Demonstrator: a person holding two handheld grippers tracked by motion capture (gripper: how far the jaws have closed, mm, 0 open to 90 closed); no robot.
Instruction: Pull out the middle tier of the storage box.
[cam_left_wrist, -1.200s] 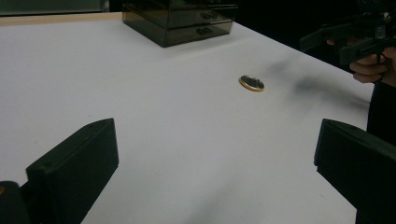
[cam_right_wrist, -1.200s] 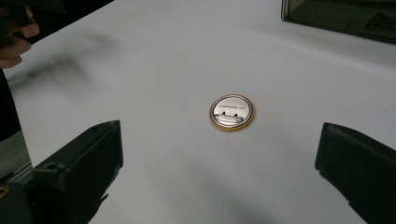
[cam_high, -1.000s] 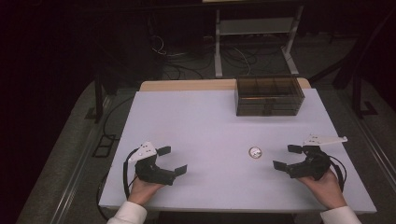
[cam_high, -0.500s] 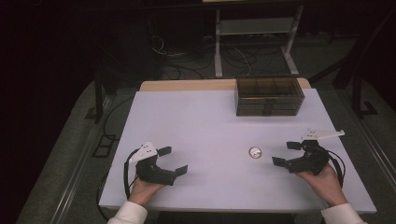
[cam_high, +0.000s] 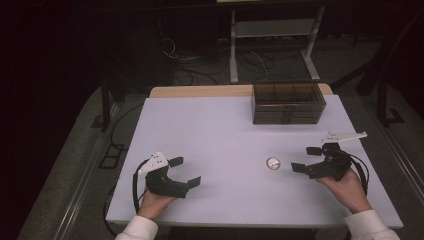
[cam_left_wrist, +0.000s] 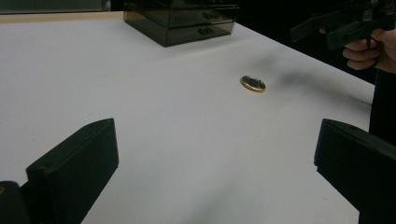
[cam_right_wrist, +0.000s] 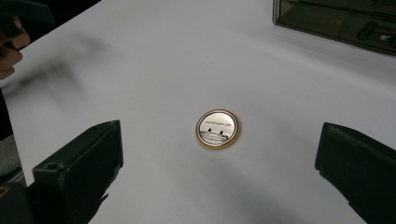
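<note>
Badge (cam_right_wrist: 217, 129) lies just ahead of right hand-held gripper (cam_right_wrist: 219, 172), jaws wide, empty.

I see my left gripper (cam_high: 185, 172) in the lower left of the high view, its jaws spread wide and pointing toward the right of the frame, with nothing between them. My left hand (cam_high: 156, 199) grips it from below, a white sleeve (cam_high: 137, 230) at the bottom edge. My right gripper (cam_high: 307, 159) sits in the lower right, jaws parted wide and aimed left, also holding nothing. My right hand (cam_high: 346, 186) holds it from behind, its sleeve at the bottom right corner. In each gripper view, both black jaws rise at the bottom corners, far apart.
</note>
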